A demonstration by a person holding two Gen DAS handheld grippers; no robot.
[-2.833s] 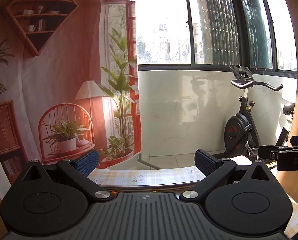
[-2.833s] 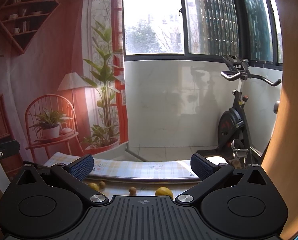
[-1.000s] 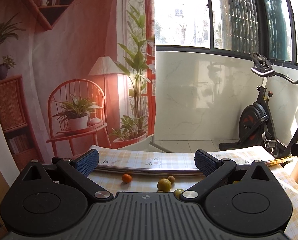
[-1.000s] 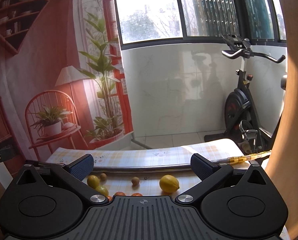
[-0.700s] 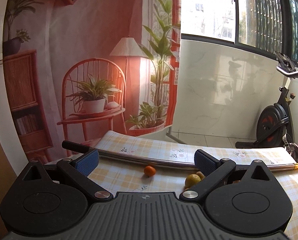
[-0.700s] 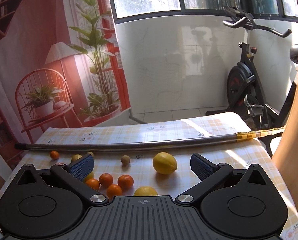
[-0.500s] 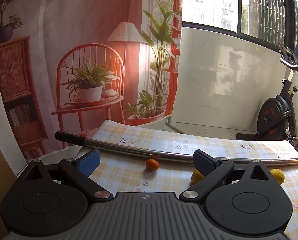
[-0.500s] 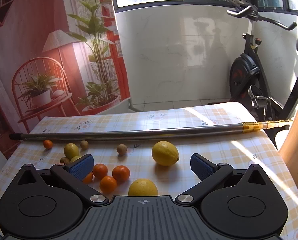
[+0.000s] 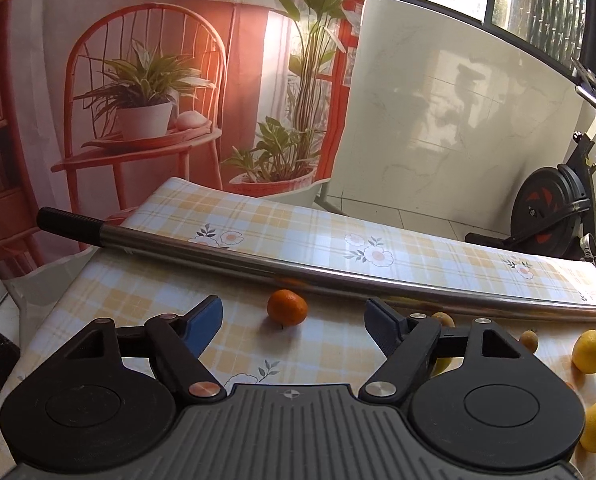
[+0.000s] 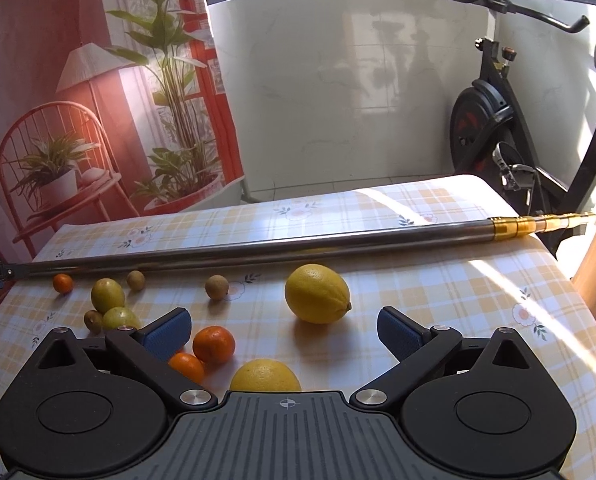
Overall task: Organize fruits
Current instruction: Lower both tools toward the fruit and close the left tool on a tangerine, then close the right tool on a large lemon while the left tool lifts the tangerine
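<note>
Since both sets of jaws are spread wide with nothing between them, I'd say nothing has been picked yet and this is just the line-up before a first grab.

The left gripper (image 9: 292,318) hangs over the table's left end, and the lone mandarin (image 9: 287,307) sits right in the gap between its blue pads (image 9: 204,322), a bit ahead of them and not touching. My guess is that's its target, because it's off by itself, well apart from the rest.

The right gripper (image 10: 284,330) is just as open and empty. A big lemon (image 10: 317,293) lies just ahead of its pads, and a second lemon (image 10: 265,376) pokes out from under the gripper body, so either could be next.

Going outward, two more mandarins (image 10: 213,344) sit touching each other by the right gripper's left pad. Further left are two green fruits (image 10: 107,294) and a few small brown ones (image 10: 216,287), all loose on the checked cloth (image 10: 497,300).

A long metal pole (image 10: 258,254) runs along the table's far edge. It looks like it's there to pin the cloth down and stop fruit rolling off the back; the left mandarin is nearly against it.

I can't see any bowl or tray, so where the fruit is meant to go is anyone's guess.
</note>
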